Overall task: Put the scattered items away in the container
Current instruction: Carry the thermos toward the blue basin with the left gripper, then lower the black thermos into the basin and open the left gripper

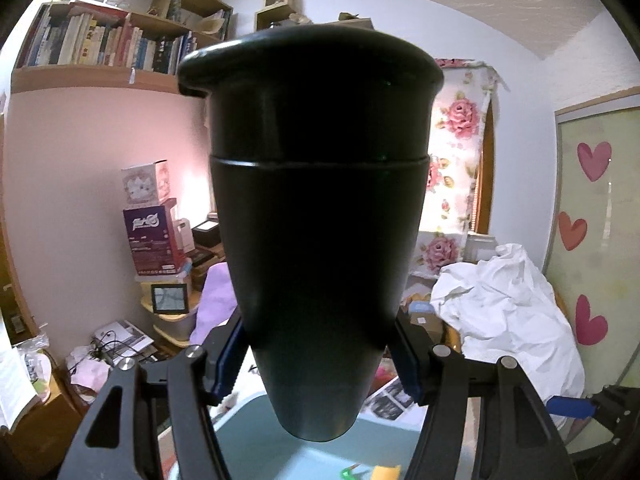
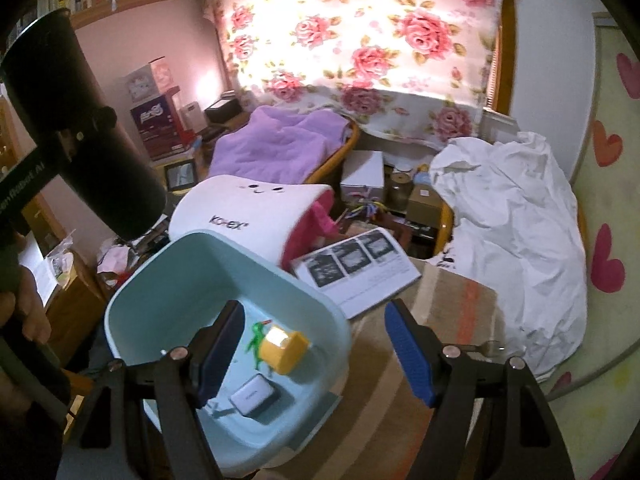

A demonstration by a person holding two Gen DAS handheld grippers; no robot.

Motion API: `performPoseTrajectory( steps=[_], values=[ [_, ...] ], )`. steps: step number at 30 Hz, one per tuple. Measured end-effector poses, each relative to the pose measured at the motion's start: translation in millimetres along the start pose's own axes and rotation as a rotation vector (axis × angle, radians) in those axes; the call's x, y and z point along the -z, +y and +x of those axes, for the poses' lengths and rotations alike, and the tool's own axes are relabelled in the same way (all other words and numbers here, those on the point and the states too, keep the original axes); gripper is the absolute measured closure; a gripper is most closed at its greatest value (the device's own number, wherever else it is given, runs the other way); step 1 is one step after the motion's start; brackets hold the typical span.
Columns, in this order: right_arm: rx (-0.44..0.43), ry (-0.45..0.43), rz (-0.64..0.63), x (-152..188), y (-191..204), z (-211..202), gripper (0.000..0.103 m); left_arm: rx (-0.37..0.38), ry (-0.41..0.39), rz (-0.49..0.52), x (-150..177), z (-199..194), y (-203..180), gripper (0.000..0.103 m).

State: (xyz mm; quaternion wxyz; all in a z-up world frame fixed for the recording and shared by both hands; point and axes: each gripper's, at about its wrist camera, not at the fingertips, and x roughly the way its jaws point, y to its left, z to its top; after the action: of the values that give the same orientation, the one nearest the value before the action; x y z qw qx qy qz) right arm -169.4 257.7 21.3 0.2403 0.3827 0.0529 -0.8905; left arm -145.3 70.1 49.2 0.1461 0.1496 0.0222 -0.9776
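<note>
My left gripper (image 1: 316, 364) is shut on a black tumbler (image 1: 316, 208), which it holds upright in the air and which fills the left wrist view. The same tumbler (image 2: 80, 132) shows tilted at the upper left of the right wrist view, above and left of the light blue bin (image 2: 132, 304). In the bin lie a yellow tape roll (image 2: 284, 348), a green toy figure (image 2: 256, 340) and a white charger (image 2: 254, 396). My right gripper (image 2: 316, 356) is open and empty, over the bin's right rim. The bin's floor (image 1: 256, 444) shows under the tumbler.
A white Kotex pouch with pink lining (image 2: 256, 212) lies behind the bin. An open booklet (image 2: 360, 268) lies on the striped tabletop (image 2: 440, 320). White cloth (image 2: 516, 232) is heaped at the right, a purple blanket (image 2: 276, 140) behind. Boxes and shelves stand at the left.
</note>
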Motion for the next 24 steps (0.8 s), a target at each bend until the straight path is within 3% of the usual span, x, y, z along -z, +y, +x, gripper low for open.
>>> performPoseTrajectory(
  steps=[5, 10, 24],
  values=[
    [-0.015, 0.016, -0.024, 1.2, 21.8, 10.4, 0.027, 0.010, 0.022, 0.002, 11.0, 1.7, 22.5, 0.036],
    [-0.011, 0.040, -0.029, 8.6, 34.4, 23.7, 0.027, 0.034, 0.057, 0.016, 24.8, -9.8, 16.9, 0.036],
    [0.013, 0.051, -0.026, 21.8, 49.7, 35.7, 0.027, 0.160, 0.181, 0.054, 84.0, 50.6, 31.9, 0.036]
  ],
)
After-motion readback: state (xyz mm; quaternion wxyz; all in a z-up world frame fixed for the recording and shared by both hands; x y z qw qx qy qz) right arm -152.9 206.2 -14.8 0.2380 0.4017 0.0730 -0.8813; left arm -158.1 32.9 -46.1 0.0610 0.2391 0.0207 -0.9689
